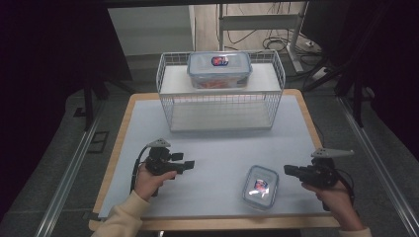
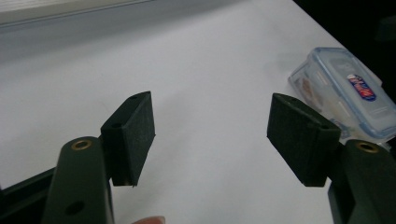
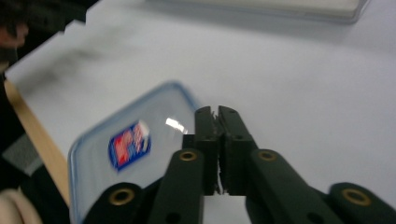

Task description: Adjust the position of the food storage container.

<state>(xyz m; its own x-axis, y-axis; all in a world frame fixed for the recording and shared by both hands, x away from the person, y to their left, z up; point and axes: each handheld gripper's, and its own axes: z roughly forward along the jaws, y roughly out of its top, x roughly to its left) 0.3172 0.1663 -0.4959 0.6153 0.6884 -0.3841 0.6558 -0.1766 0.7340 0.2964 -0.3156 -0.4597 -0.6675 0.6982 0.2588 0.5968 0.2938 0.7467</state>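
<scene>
Both forearms come in from the bottom of the high view, each hand carrying a gripper over the pale table (image 1: 148,128). On that side the left gripper (image 1: 190,165) points right toward the small lidded container (image 1: 260,186), which lies flat near the table's front edge between the two hands; the right gripper (image 1: 288,170) points left, just beside the container's right end. Farther back stands a white wire rack (image 1: 170,106) with a larger lidded container (image 1: 219,69) on its upper shelf.

Seen from the left gripper view, the left gripper (image 2: 212,135) has its jaws spread wide with nothing between them, and the small container (image 2: 343,95) lies well ahead at the right.

Seen from the right gripper view, the right gripper (image 3: 217,119) is clenched, pads together, grasping nothing, above the blurred lid of the small container (image 3: 126,154).
</scene>
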